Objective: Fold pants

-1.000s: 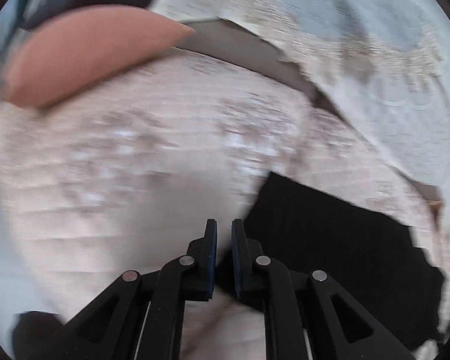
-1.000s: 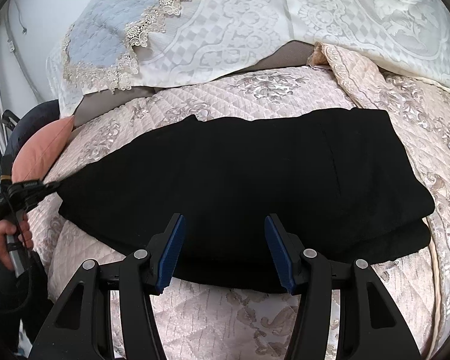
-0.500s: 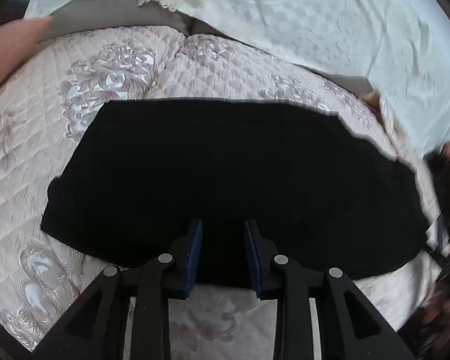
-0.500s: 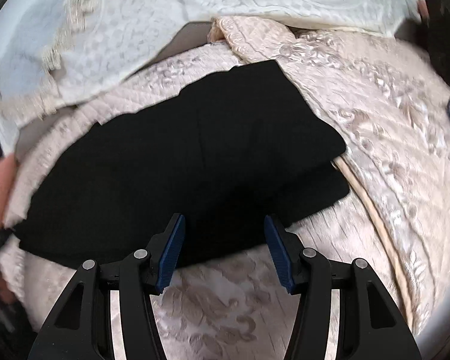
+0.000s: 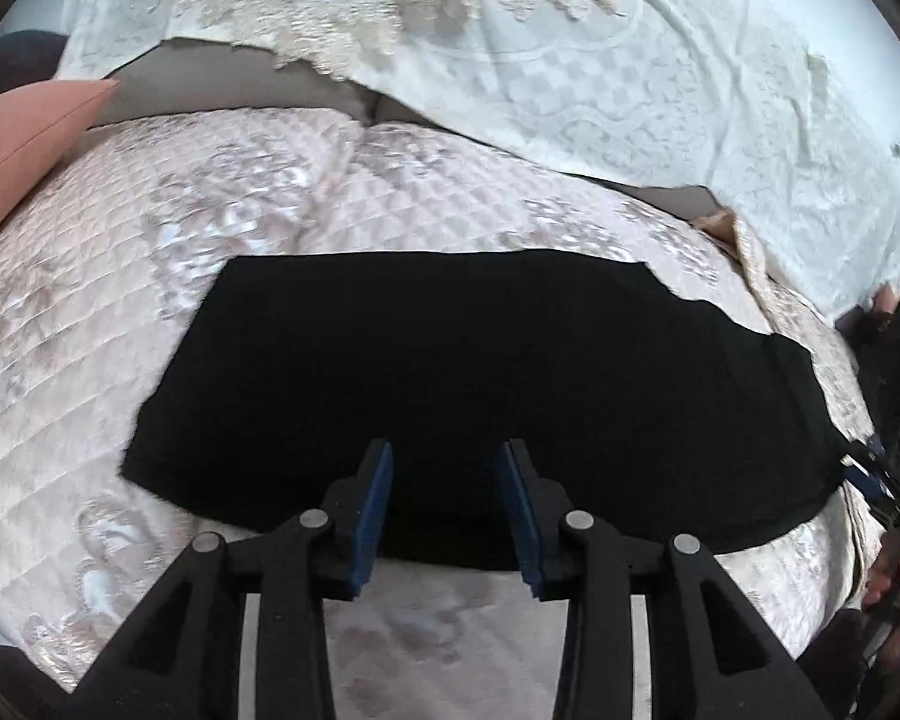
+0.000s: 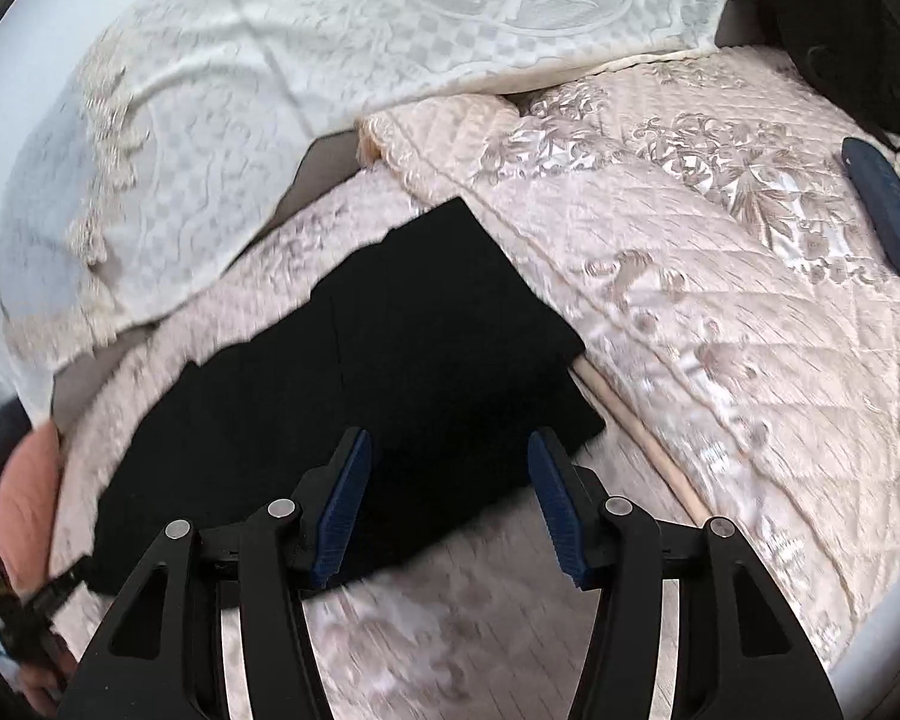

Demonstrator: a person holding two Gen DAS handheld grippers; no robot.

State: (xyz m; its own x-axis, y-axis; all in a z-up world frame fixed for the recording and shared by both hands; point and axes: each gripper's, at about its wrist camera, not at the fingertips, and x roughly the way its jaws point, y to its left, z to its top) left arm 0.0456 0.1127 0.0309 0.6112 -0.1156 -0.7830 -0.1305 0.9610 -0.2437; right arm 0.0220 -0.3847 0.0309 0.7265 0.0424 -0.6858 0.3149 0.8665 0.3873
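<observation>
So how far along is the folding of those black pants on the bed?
Mostly done, it seems: the black fabric pants lie flat as a layered rectangle on the pink quilted bedspread. Nothing is held: the left tool, jaws just opened, and the right tool are both empty. Perhaps one more fold or a tidy remains.

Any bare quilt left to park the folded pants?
Free: pink quilted bedspread between the black folded pants and the dark blue flat case; also the strip left of the pants, toward the salmon cushion. Crowded: the white lace cover behind.
</observation>
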